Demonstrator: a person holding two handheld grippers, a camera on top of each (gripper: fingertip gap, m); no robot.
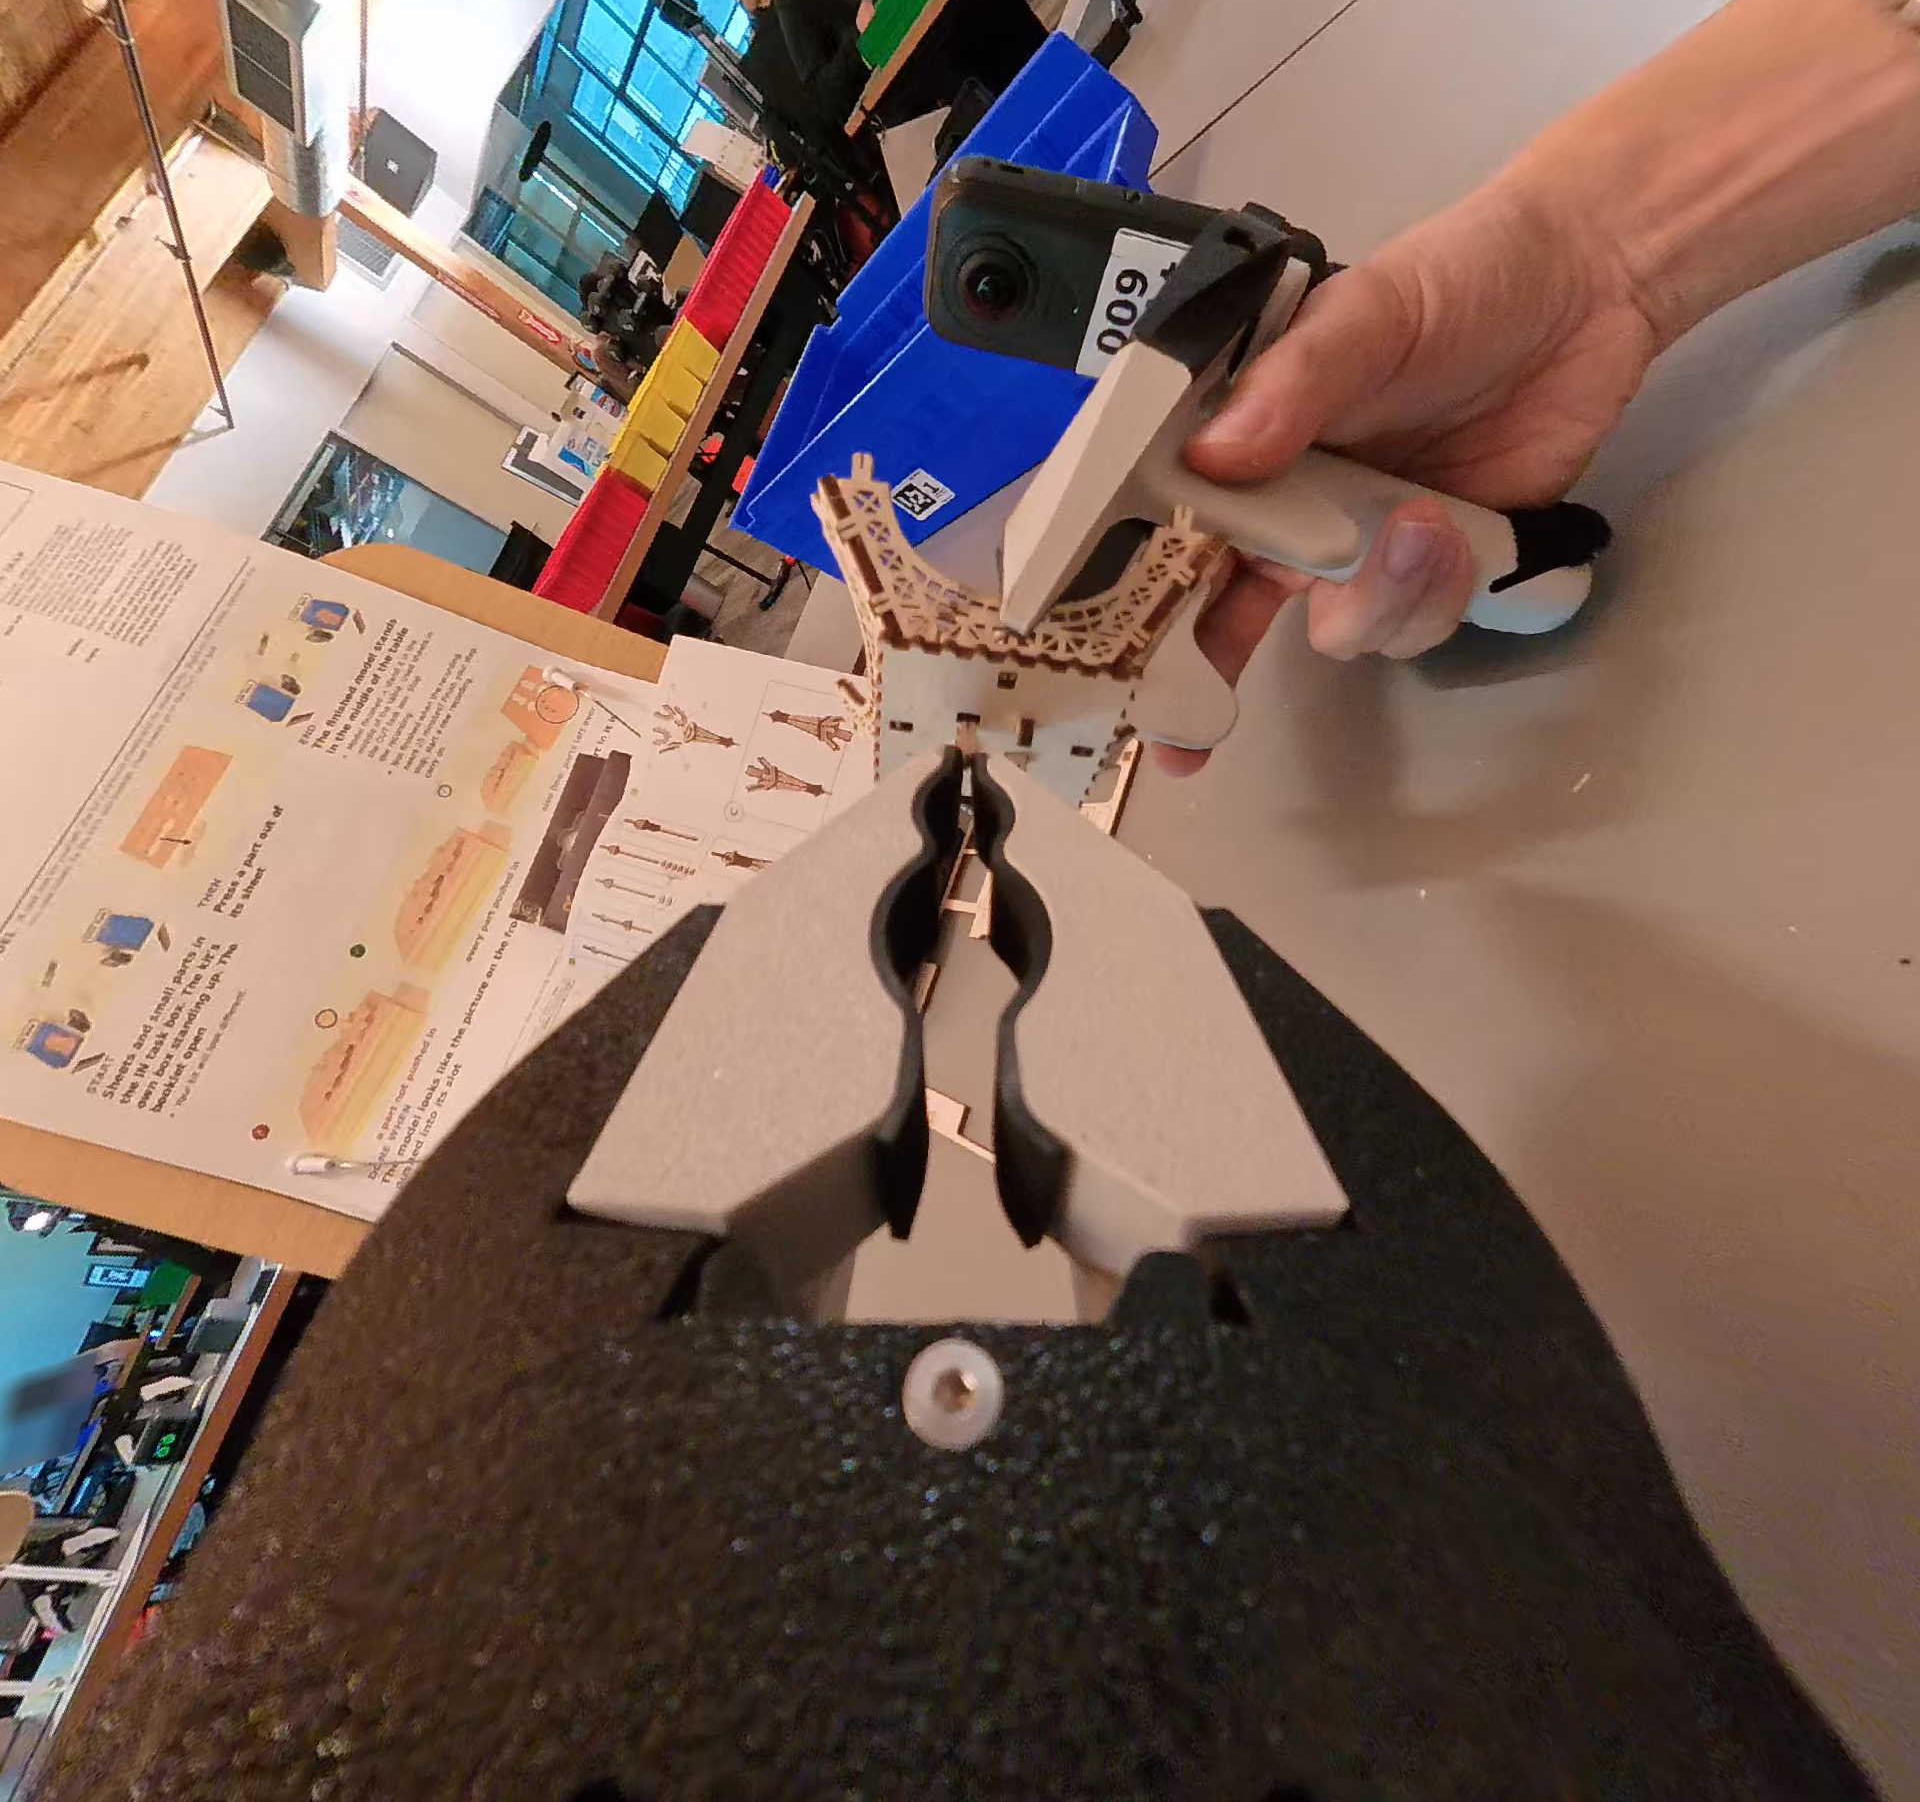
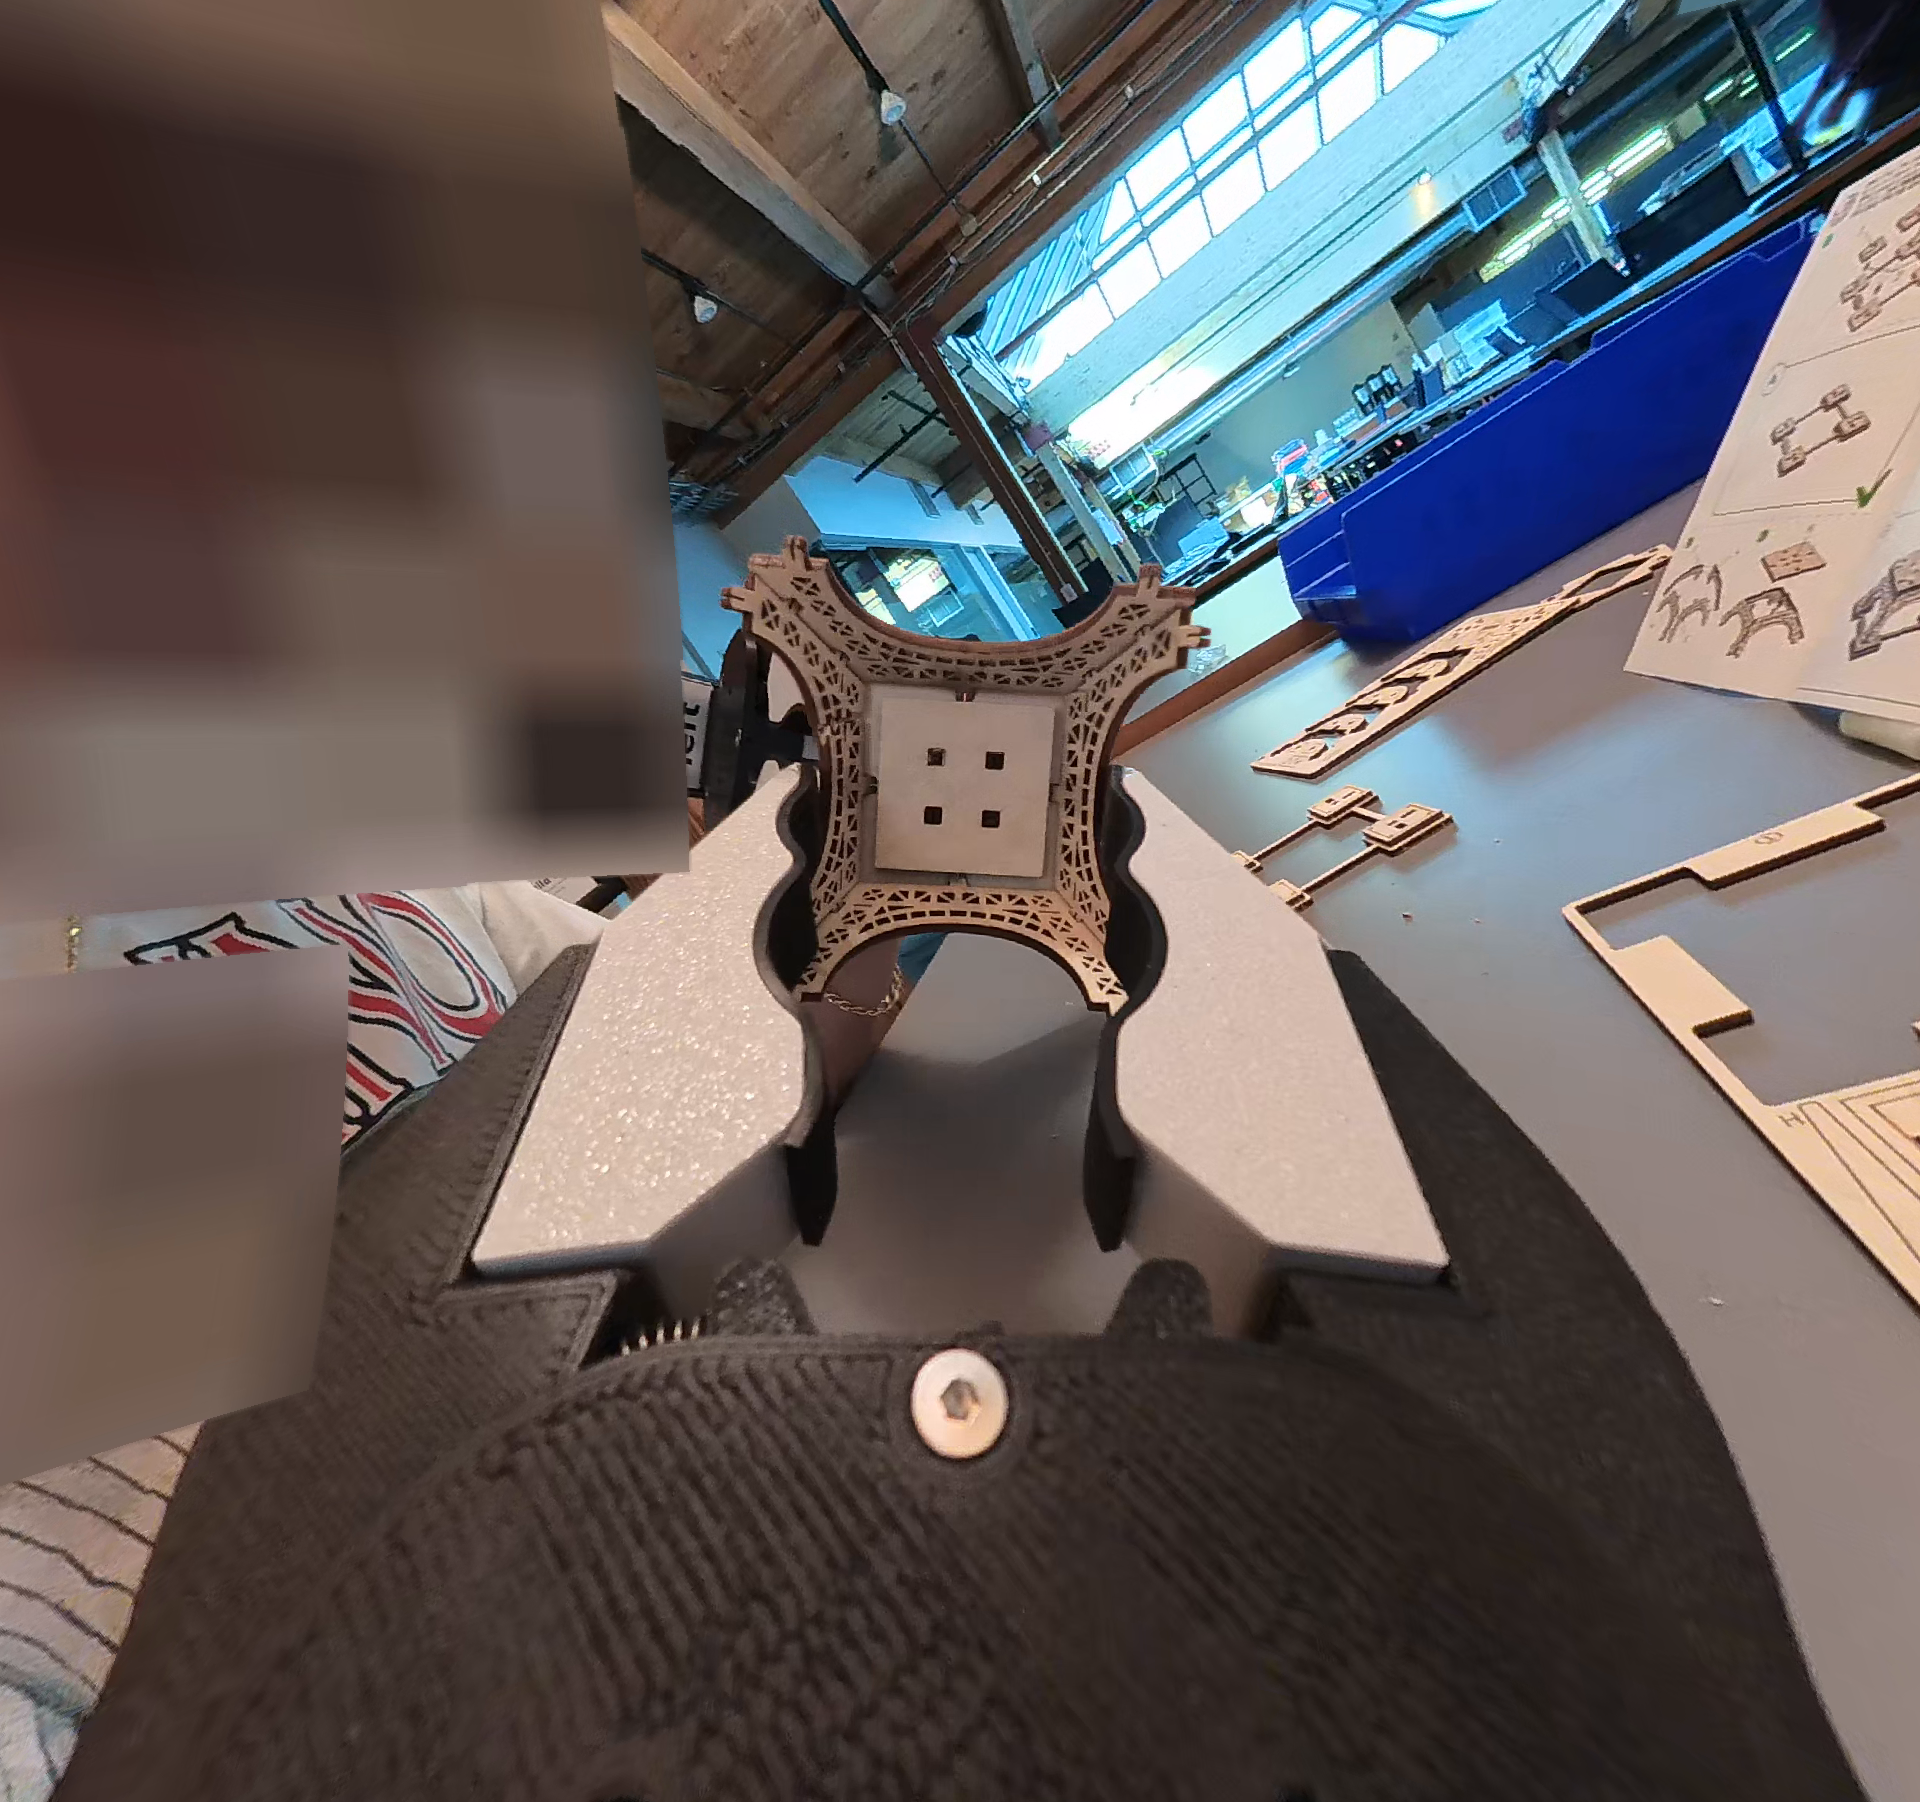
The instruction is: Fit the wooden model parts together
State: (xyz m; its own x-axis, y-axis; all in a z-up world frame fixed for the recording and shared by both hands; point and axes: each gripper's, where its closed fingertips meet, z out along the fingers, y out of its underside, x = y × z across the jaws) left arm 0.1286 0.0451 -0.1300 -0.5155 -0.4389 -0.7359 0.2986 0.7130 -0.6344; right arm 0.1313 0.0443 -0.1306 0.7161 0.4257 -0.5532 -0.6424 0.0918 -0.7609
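Note:
My right gripper (image 2: 956,794) is shut on a wooden lattice tower base (image 2: 961,786), four arched legs around a square plate with four holes, held off the table. In the left wrist view the same base (image 1: 997,703) sits between the right gripper's grey fingers (image 1: 1091,474), which a hand holds. My left gripper (image 1: 966,776) is shut on a thin wooden strip (image 1: 948,1118) that runs along between the pads. The strip's tip touches the middle of the base's plate edge.
Blue bins (image 1: 935,381) stand behind the model at the table's far side. Instruction sheets (image 1: 260,817) lie to the left on a board. In the right wrist view, punched wooden part sheets (image 2: 1714,973) and a frame piece (image 2: 1455,703) lie on the grey table (image 2: 1403,921). The grippers are tip to tip, or close to it.

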